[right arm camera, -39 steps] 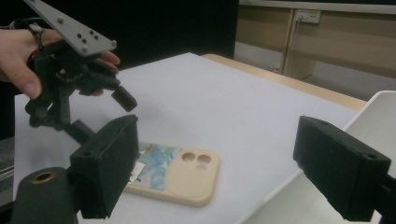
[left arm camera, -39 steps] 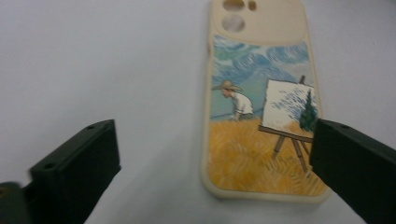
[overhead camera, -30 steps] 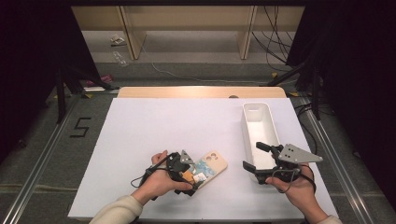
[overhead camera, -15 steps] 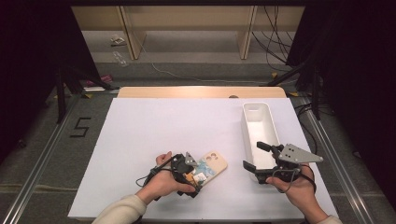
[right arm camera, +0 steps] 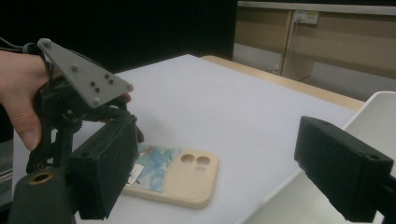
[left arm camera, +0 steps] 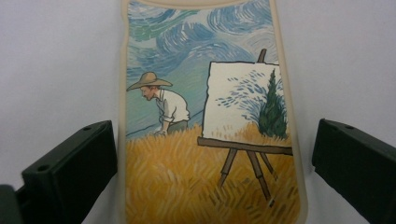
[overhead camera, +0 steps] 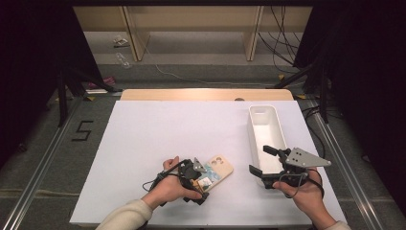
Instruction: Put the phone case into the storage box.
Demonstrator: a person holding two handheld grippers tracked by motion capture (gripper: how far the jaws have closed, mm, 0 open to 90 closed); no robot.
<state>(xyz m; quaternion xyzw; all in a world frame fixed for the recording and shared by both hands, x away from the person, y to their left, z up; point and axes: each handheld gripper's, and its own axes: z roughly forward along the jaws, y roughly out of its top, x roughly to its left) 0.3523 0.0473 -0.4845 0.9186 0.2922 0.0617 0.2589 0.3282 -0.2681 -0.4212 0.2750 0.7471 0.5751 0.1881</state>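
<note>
Your left claw is straddling the phone case, jaws apart, ready to pinch it.
Lower centre, it's lying flat on the table; your right claw is waiting open by the white bin.

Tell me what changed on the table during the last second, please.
Almost nothing visibly changed. The left gripper stays at the near end of the phone case, jaws open on either side of it, not yet closed. The right gripper still hovers open by the near end of the white bin. Case and bin have not moved.

Cream phone case with painted print (blue swirls, golden field); white bin; white table.
</note>
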